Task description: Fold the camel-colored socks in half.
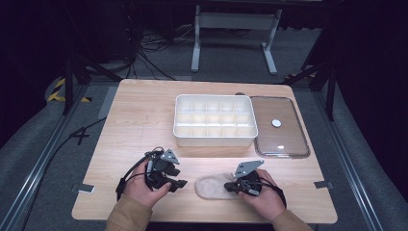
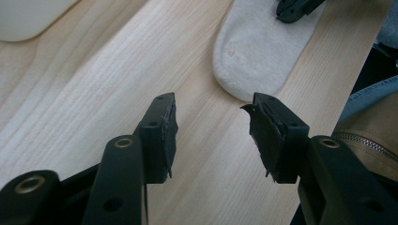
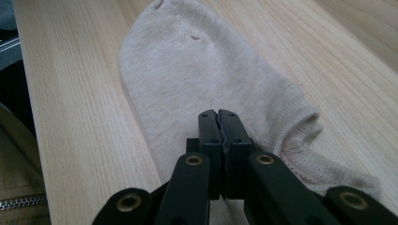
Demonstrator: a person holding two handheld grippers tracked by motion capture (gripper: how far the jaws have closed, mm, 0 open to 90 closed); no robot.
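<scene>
- sock (image 3: 206, 79) is a beige knit ankle one, soft and ribbed, flat on the pale wood-grain table (image 1: 139, 120); toe end rounded
- my right tongs (image 3: 219, 123) sit pinched tight over its cuff end; can't tell if fabric is actually caught
- my left tongs (image 2: 213, 126) gape wide on bare wood just beside the toe; pads look frayed

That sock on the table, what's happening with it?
A person holds a gripper in each hand. The right gripper has its jaws shut, seemingly pinching the fabric near the opening of the beige sock, which lies flat on the wooden table. The left gripper is open by the toe, holding nothing. A white divided box and clear lid sit beyond.
</scene>
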